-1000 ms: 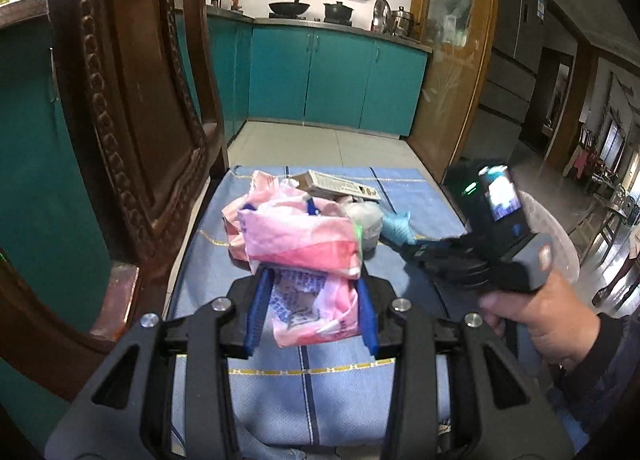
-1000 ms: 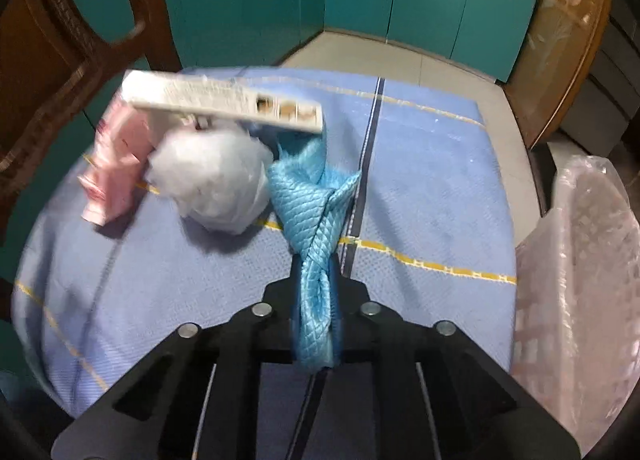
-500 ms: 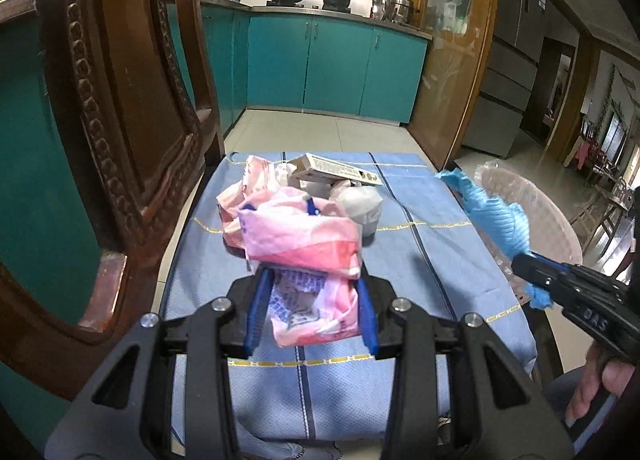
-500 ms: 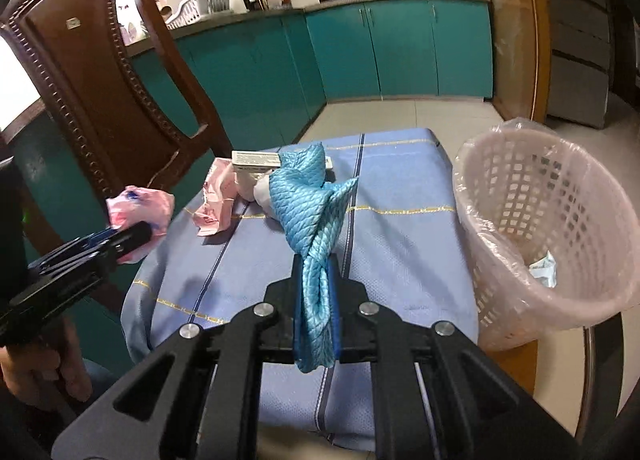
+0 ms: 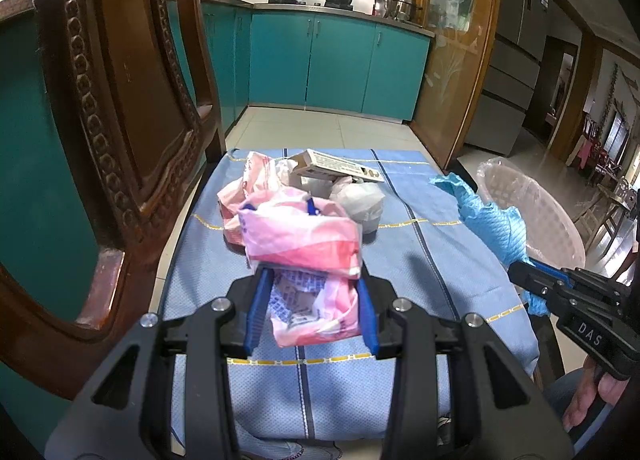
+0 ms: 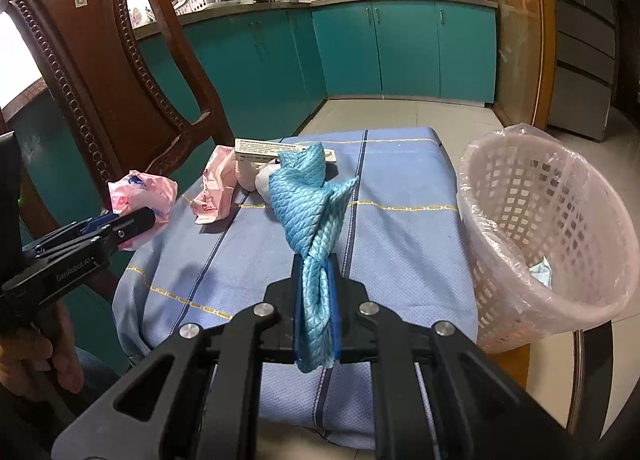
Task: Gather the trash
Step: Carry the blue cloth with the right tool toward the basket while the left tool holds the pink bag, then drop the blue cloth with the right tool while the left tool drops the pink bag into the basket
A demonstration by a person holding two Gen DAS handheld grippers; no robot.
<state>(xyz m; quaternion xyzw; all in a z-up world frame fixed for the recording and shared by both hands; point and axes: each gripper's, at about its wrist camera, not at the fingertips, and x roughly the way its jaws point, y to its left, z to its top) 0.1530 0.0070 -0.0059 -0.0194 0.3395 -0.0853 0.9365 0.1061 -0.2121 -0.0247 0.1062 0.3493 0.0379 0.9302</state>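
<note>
Right wrist: gripper [image 6: 316,296] clamping blue cloth [image 6: 310,204].

Both wrist views are sharp and evenly lit by soft daylight. A blown-out window [image 6: 16,56] glares at the left edge of the right view. The floor tiles [image 5: 320,128] shine pale. Soft shadows lie on the tablecloth [image 6: 400,228]. Fisheye bending curves the cabinets [image 6: 400,48], and the corners go black.

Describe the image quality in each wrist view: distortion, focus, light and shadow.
Left wrist view: strong fisheye bending of the chair, sharp focus, soft shadow under the pink wrapper held in the left gripper. Right wrist view: same barrel distortion, blown-out window at left, blue cloth crisp in the right gripper.
</note>
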